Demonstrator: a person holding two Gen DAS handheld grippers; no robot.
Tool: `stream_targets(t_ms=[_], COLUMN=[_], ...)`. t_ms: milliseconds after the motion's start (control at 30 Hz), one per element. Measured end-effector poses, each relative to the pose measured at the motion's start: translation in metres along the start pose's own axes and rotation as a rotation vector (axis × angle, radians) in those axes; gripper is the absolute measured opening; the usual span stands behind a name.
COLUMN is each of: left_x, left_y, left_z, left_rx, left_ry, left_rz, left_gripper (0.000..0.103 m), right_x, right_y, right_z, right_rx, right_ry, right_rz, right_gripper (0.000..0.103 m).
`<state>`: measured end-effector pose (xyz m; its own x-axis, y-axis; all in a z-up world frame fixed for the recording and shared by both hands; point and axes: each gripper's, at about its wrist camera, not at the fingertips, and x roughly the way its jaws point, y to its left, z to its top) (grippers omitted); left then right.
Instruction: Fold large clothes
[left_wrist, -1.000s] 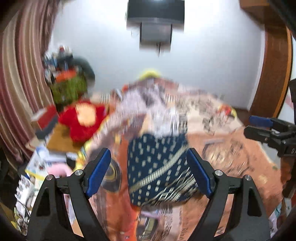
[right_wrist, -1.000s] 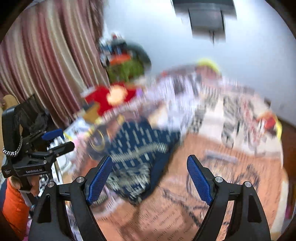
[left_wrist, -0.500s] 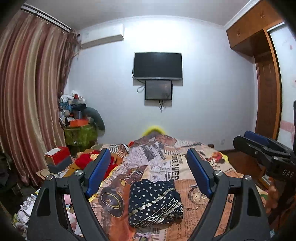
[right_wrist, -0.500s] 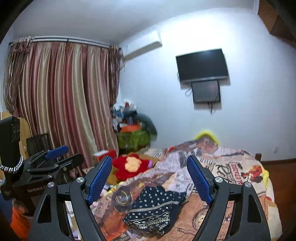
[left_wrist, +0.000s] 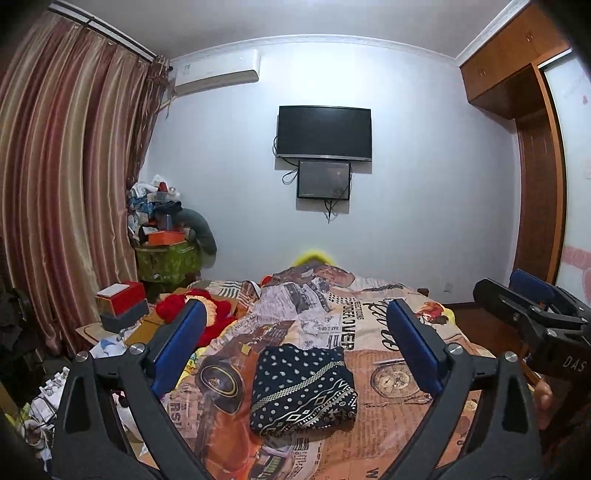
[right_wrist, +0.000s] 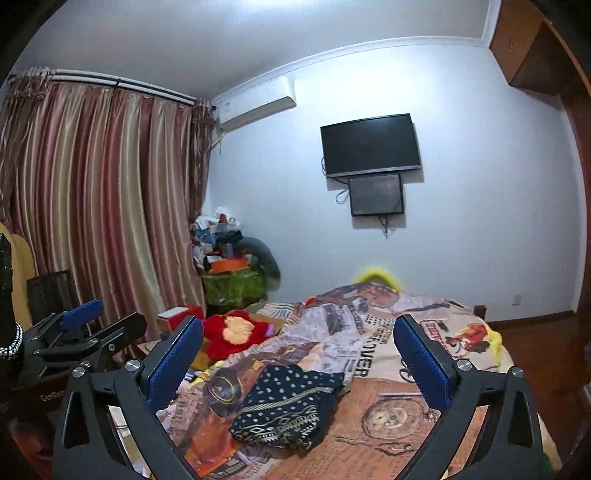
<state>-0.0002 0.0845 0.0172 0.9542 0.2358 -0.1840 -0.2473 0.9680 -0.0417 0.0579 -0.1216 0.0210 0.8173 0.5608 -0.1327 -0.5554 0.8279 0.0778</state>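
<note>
A dark blue garment with white dots and pale patterned bands (left_wrist: 303, 391) lies folded into a compact rectangle on the bed's orange printed cover (left_wrist: 391, 413). The same folded garment (right_wrist: 288, 402) shows in the right wrist view. My left gripper (left_wrist: 295, 350) is held back from the garment and above it, its jaws opening wide with nothing between them. My right gripper (right_wrist: 299, 363) also hangs clear of the cloth, jaws opening, nothing held. Each gripper appears in the other's view: the right gripper (left_wrist: 532, 306) at the right edge, the left gripper (right_wrist: 85, 328) at the left.
A red plush toy (left_wrist: 192, 314) and boxes (left_wrist: 122, 306) lie left of the bed beside striped curtains (left_wrist: 59, 206). A cluttered green-covered stand (left_wrist: 166, 254) fills the corner. A TV (left_wrist: 324, 133) hangs on the far wall, a wooden wardrobe (left_wrist: 535, 184) stands at the right.
Both grippers have drawn back and risen from just over the garment, so the whole room now shows. Both pairs of jaws stand wider than before. The garment stays folded on the bed.
</note>
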Motion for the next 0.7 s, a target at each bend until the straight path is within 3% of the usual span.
stream_targets(t_ms=[700], left_x=[0.0055], left_y=[0.0028], left_z=[-0.0056], left_rx=[-0.018], left_ry=[0.018], left_rz=[-0.018], left_gripper=[0.1], right_x=[0.0001], right_y=[0.0003], right_z=[-0.0046], right_rx=[-0.017], right_ry=[0.024], right_rz=[-0.008], right_gripper=[0.103])
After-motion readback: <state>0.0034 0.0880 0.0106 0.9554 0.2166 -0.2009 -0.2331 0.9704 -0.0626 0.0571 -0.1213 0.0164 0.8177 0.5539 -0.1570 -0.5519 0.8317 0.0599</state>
